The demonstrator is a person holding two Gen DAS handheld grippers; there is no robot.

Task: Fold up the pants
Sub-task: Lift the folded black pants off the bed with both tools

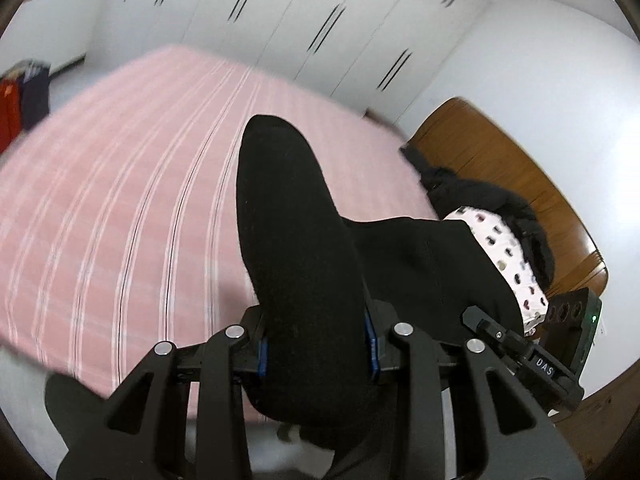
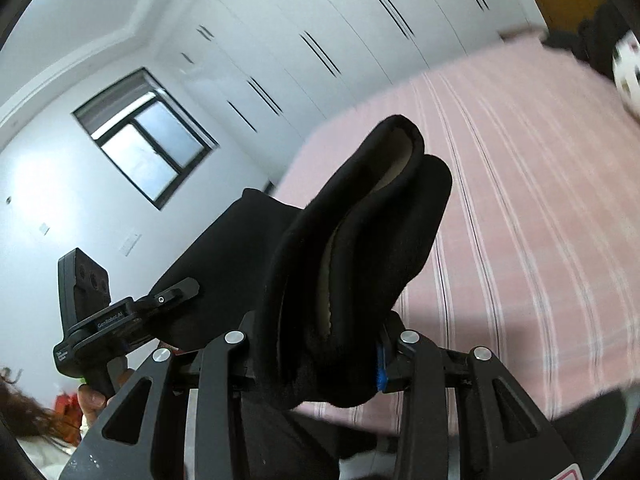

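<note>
Both grippers are clamped on the black pants: the left gripper (image 1: 316,344) bites a thick bunched fold that rises between its blue-edged pads, and the right gripper (image 2: 316,360) pinches a doubled hem whose pale lining shows inside. The pants (image 1: 296,240) hang in the air above the pink striped bedsheet (image 1: 120,200), stretched from one tool to the other — the cloth runs off to the right in the left view and off to the left in the right view.

Open room lies ahead: the sheet is bare across its middle and far side, ending at a run of white wardrobe doors (image 1: 320,20). In the left view the bed's right edge meets a wooden headboard (image 1: 500,152), where a dark garment (image 1: 480,200) and a white spotted pillow (image 1: 504,256) sit heaped. The sheet's near edge drops away just under the gripper linkages.

Only the left view shows red and dark clothes (image 1: 20,96) hanging far left. Only the right view shows the window (image 2: 148,136) and, lower left, a person's fingers (image 2: 92,400) wrapped on the other tool's handle.

Each view catches the partner gripper at its side, level with it. Both tools tilt downward toward the bed, rolled so the room leans in the picture.
</note>
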